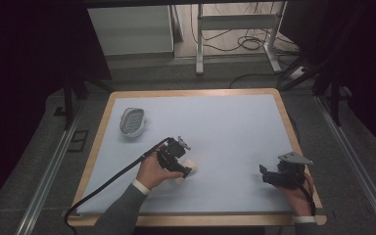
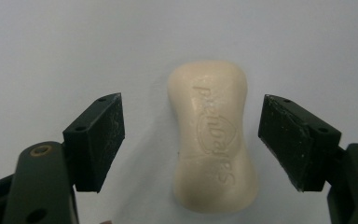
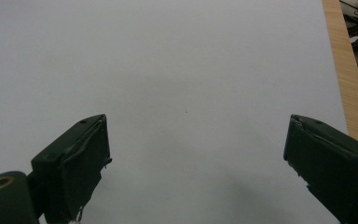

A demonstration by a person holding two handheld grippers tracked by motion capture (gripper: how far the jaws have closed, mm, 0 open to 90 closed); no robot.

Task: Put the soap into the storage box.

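Hovering low over the pale blue table (image 1: 235,127), the left gripper (image 2: 191,140) with its 2 jaws spread wide, 1 on each side of a cream soap bar (image 2: 213,137) and touching neither flank. Lying flat between them, that soap bar, long axis running away from the camera in the left gripper view, near end broad and rounded, waist pinched, far end pointing up the frame; embossed lettering running lengthwise on top, too faint to read. Seen from the high view: left gripper (image 1: 186,166) near the front middle of the table, soap bar (image 1: 192,168) peeking out just right of the hand. Off to the right, near the front edge, the right gripper (image 1: 264,174), jaws likewise parted wide over bare table, holding nothing. Farther back at the left, a grey soap dish (image 1: 131,121), well apart from both.
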